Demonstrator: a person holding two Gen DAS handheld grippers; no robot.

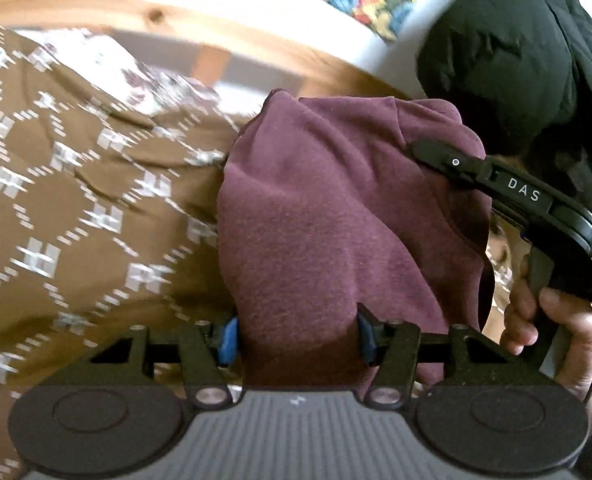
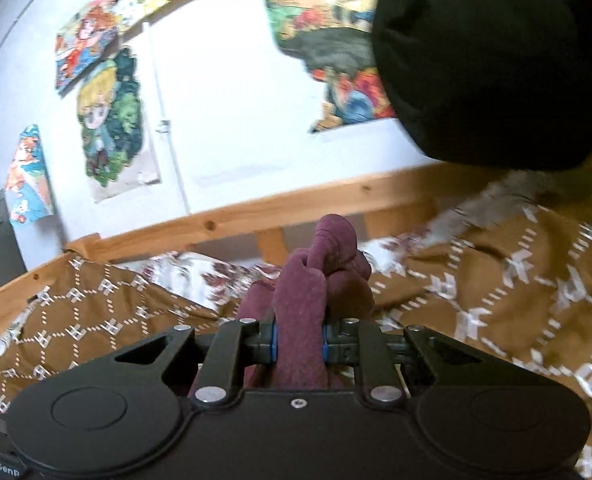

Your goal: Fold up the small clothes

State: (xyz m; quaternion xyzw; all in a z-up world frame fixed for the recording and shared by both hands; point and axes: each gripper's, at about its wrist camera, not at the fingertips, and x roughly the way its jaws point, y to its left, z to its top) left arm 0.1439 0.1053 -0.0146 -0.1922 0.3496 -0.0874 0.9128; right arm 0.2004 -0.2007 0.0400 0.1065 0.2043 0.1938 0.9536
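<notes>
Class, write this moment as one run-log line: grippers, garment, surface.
left gripper: shut on maroon garment | right gripper: shut on maroon garment, bunched | surface: brown patterned bedcover

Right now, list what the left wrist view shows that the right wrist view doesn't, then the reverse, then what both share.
Only the left wrist view: the right gripper seen from outside, with the hand on its handle.
Only the right wrist view: the cartoon pictures on the wall.
Both: the maroon garment clamped between that view's own blue pads, the brown patterned bedspread, the wooden bed frame and a black garment hanging at upper right.
</notes>
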